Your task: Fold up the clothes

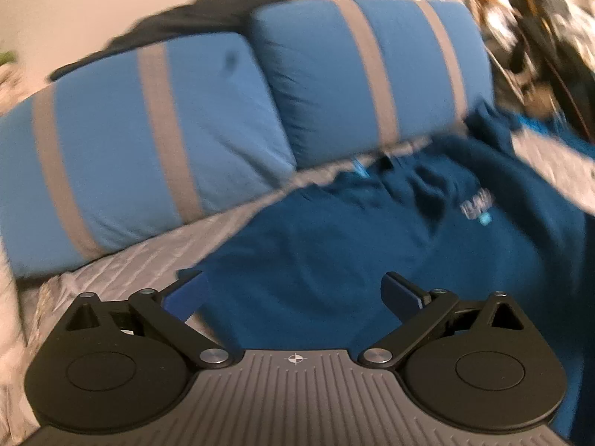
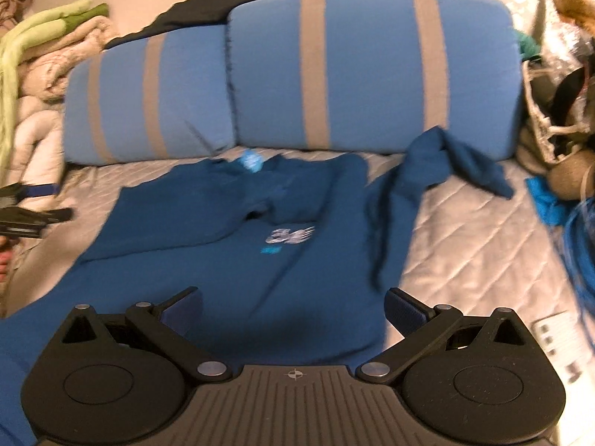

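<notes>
A dark teal long-sleeved shirt [image 2: 238,238] with a small pale chest logo [image 2: 292,237] lies spread on a grey quilted bed cover [image 2: 472,245]. Its left sleeve is folded across the chest; its right sleeve [image 2: 442,163] lies crumpled toward the pillows. My right gripper [image 2: 293,306] hovers open over the shirt's lower part, nothing between its fingers. In the left wrist view the same shirt [image 1: 334,260] fills the lower right, and my left gripper [image 1: 295,291] stands open above its left edge, holding nothing. The left gripper [image 2: 29,208] also shows at the right view's left border.
Two blue pillows with grey stripes [image 2: 364,74] [image 2: 148,100] lean against the headboard behind the shirt. Piled beige and green bedding [image 2: 48,44] sits at the far left. Bags, blue cord [image 2: 584,245] and clutter crowd the right side. A white remote [image 2: 561,342] lies near the right edge.
</notes>
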Tool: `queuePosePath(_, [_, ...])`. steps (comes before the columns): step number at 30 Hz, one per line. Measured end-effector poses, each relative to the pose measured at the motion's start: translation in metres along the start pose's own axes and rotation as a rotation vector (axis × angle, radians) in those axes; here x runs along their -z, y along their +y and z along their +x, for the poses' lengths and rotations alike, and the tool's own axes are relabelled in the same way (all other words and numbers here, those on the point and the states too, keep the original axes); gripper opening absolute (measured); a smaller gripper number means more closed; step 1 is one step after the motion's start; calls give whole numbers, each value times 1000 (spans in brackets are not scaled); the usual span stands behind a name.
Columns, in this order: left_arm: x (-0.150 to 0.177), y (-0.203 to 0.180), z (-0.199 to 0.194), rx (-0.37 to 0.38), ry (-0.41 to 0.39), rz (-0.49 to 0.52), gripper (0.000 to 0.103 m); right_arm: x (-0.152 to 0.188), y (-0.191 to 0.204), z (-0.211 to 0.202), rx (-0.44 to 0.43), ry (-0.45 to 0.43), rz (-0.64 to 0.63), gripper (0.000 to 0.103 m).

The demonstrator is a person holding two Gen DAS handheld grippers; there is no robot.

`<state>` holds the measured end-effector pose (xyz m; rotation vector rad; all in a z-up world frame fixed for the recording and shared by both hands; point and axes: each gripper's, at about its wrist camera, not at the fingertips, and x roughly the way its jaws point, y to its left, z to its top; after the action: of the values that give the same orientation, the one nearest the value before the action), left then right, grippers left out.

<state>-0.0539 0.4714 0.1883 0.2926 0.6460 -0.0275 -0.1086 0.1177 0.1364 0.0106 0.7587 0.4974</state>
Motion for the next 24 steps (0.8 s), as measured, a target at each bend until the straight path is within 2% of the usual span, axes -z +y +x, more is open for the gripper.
queuePosePath(3, [4, -20, 20, 17, 50, 91, 95, 8, 19, 4, -39, 12, -5, 103])
queuePosePath(7, [12, -40, 42, -8, 92, 212, 90, 17, 40, 8, -67, 12, -3, 103])
queuePosePath(10, [21, -45, 62, -27, 138, 267, 74, 21, 52, 9, -68, 1, -30, 103])
queuePosePath(12, [27, -47, 76, -26, 183, 284, 58, 23, 59, 12, -61, 1, -58, 103])
queuePosePath(14, [32, -46, 84, -23, 209, 299, 48, 26, 66, 17, -56, 12, -78, 103])
queuePosePath(16, [33, -43, 82, -2, 205, 284, 32, 29, 70, 21, -41, 23, -98, 103])
queuePosePath(17, [33, -41, 80, 5, 206, 281, 13, 29, 72, 24, -33, 28, -104, 103])
queuePosePath(20, [33, -38, 69, -22, 184, 305, 9, 30, 74, 27, -21, 36, -122, 103])
queuePosePath(24, [33, -16, 51, -55, 162, 271, 8, 31, 73, 29, -17, 46, -127, 103])
